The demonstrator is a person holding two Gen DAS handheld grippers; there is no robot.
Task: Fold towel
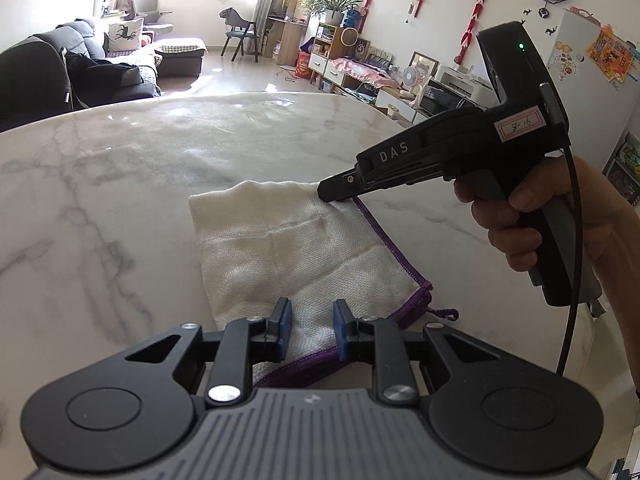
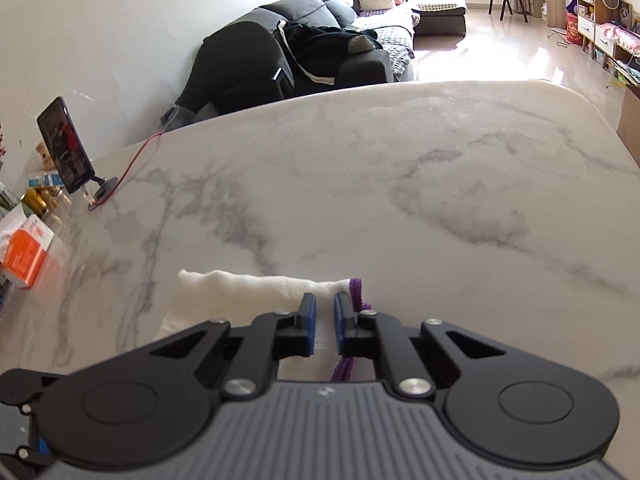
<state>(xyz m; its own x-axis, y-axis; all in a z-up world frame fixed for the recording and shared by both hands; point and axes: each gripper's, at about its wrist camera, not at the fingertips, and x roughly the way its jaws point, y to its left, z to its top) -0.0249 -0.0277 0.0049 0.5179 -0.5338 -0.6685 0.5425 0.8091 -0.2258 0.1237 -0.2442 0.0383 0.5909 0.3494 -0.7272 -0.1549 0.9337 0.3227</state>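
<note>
A white towel (image 1: 296, 248) with purple edging lies folded on the marble table (image 1: 120, 184). In the left wrist view my left gripper (image 1: 312, 330) is low over the towel's near edge. Its blue pads (image 1: 285, 328) stand a narrow gap apart, with flat cloth showing between them. My right gripper (image 1: 336, 196), held in a person's hand (image 1: 520, 220), has its tip down on the towel's far right corner. In the right wrist view the right gripper (image 2: 324, 322) has its pads nearly together on white cloth (image 2: 248, 292), with the purple hem (image 2: 356, 292) beside the right pad.
At the table's left side stand a phone on a stand (image 2: 66, 148) with a red cable (image 2: 136, 156), an orange box (image 2: 26, 252) and some cans. A black cable (image 1: 572, 280) hangs from the right gripper. Beyond the table edge are a sofa (image 2: 320, 40) and shelves.
</note>
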